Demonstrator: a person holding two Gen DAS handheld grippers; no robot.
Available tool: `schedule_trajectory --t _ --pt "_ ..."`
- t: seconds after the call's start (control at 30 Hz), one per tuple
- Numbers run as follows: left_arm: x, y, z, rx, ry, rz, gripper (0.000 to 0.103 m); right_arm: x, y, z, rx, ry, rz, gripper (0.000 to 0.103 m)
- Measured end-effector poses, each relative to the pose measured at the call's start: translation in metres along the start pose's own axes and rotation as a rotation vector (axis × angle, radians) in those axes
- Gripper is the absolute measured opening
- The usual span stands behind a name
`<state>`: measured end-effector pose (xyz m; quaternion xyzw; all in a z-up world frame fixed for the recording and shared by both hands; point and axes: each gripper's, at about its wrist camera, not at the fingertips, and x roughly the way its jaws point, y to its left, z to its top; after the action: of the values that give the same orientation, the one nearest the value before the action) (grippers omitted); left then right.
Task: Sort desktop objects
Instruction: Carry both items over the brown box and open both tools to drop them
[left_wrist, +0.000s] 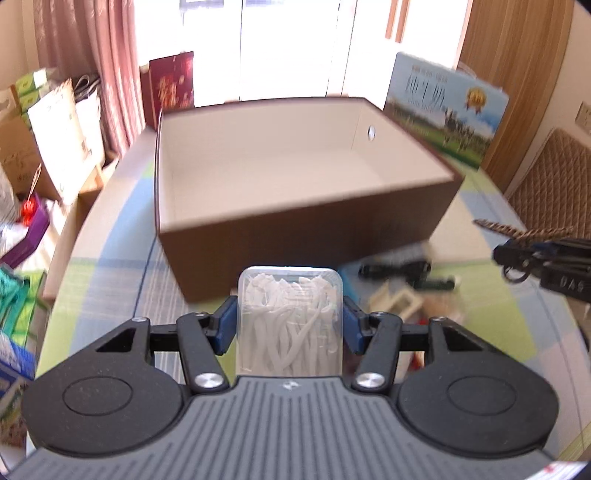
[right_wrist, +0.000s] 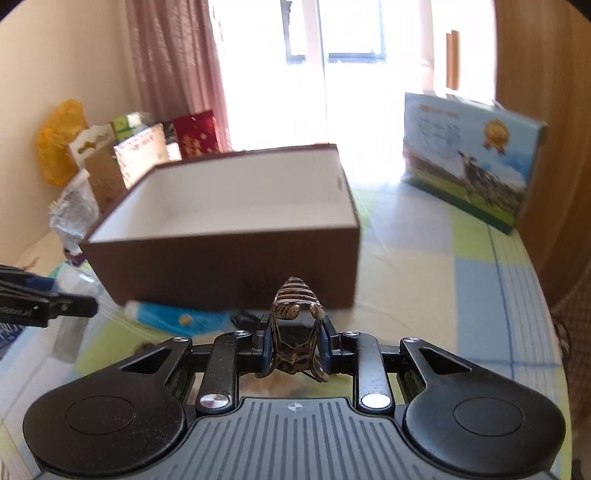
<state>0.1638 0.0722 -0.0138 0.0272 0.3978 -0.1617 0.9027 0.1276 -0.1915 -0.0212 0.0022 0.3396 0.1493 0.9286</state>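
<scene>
My left gripper (left_wrist: 289, 325) is shut on a clear plastic box of white floss picks (left_wrist: 290, 317), held above the table just short of the brown open box (left_wrist: 295, 229). The brown box's white inside shows nothing in it. My right gripper (right_wrist: 293, 345) is shut on a brown striped hair claw clip (right_wrist: 295, 325), also in front of the brown box (right_wrist: 229, 258). At the right edge of the left wrist view the right gripper (left_wrist: 517, 254) shows with the hair clip (left_wrist: 524, 232). The left gripper (right_wrist: 77, 306) reaches in from the left in the right wrist view.
Loose items lie on the checked tablecloth before the box: a black object (left_wrist: 399, 269), a small wooden frame (left_wrist: 395, 302), a blue packet (right_wrist: 173, 314). A milk carton box (left_wrist: 447, 110) stands at the back right. Bags and cartons (left_wrist: 55, 122) crowd the left; a chair (left_wrist: 554, 184) stands right.
</scene>
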Motion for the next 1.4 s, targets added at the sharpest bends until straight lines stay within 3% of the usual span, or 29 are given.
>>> schedule_trajectory --t 0.27,0.43,0.73,0.93,1.17,1.4 --pt "0.020 -0.001 0.060 0.032 -0.056 -0.034 0.052 0.023 0.020 0.062 -0.056 -0.078 0.081 0.022" --pt "0.048 0.000 0.093 0.048 -0.057 -0.044 0.052 0.060 0.021 0.094 -0.078 -0.069 0.100 0.022" --pt "0.132 0.027 0.129 -0.020 0.076 -0.045 0.052 0.152 0.010 0.111 -0.114 0.093 0.083 0.022" --pt "0.177 0.019 0.126 -0.031 0.191 -0.041 0.051 0.187 0.006 0.112 -0.118 0.183 0.104 0.022" --pt "0.183 0.007 0.126 0.014 0.227 -0.053 0.052 0.208 0.010 0.109 -0.202 0.297 0.124 0.022" --pt "0.203 0.008 0.118 0.018 0.373 -0.086 0.054 0.229 0.015 0.103 -0.273 0.440 0.133 0.022"
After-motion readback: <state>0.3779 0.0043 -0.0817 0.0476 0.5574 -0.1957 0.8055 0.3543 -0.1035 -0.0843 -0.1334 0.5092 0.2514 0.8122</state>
